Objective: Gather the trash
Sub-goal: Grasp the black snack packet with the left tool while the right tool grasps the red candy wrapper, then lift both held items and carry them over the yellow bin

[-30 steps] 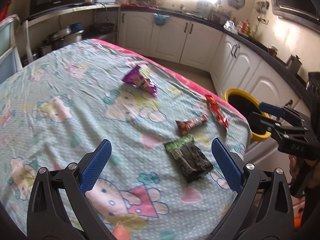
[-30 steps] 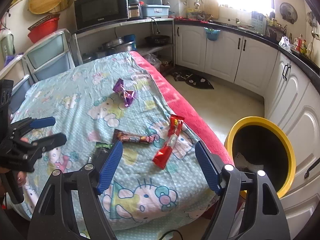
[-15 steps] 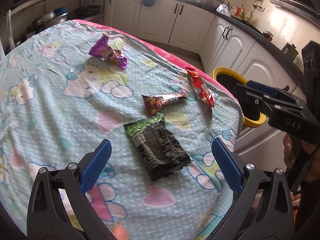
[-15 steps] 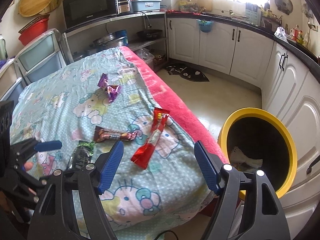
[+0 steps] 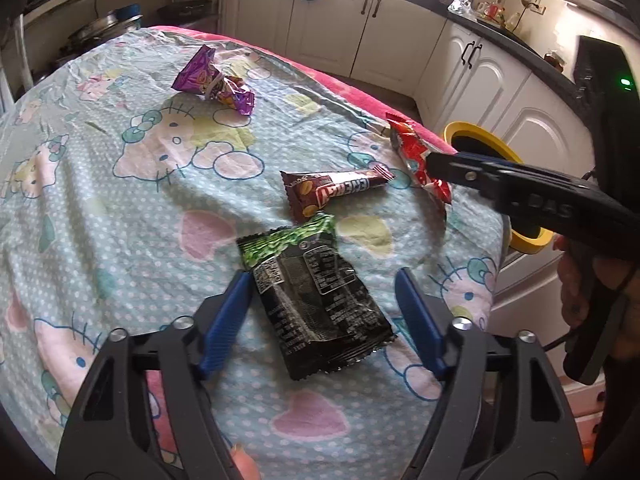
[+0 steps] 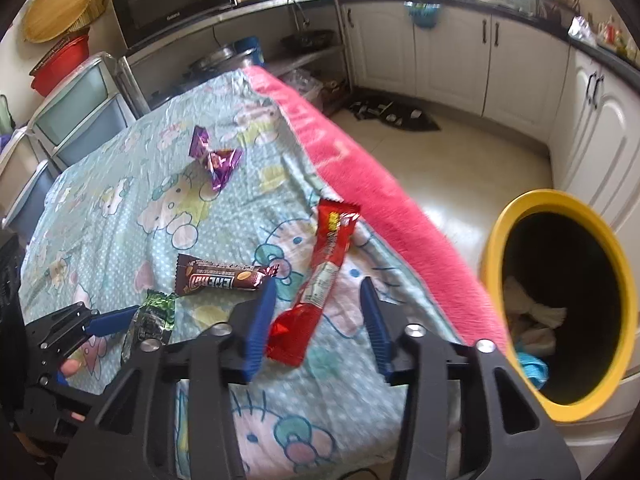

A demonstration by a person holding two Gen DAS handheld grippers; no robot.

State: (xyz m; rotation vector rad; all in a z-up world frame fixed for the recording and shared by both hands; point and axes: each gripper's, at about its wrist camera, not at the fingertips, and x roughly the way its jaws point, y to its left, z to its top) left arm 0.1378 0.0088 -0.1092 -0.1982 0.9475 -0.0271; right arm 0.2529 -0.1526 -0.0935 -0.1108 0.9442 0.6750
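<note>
The left tongs [image 5: 324,312] were closing around the black wrapper [image 5: 316,304] on the desk [image 5: 120,208], pads not yet touching. The right tongs [image 6: 318,320] were closing around the red wrapper [image 6: 320,280], near the yellow bin [image 6: 560,300].

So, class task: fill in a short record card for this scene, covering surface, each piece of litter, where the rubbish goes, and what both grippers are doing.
Surface: table under a cartoon-print cloth
Black packet: flat, between the left gripper fingers, jaws closing, pads not yet touching
Red wrapper: long, its lower end between the right gripper fingers, jaws closing, not yet pinched
Brown bar wrapper: lying free, mid-table
Purple wrapper: crumpled, far side
Bin: yellow rim, beside the table, already holds some rubbish
</note>
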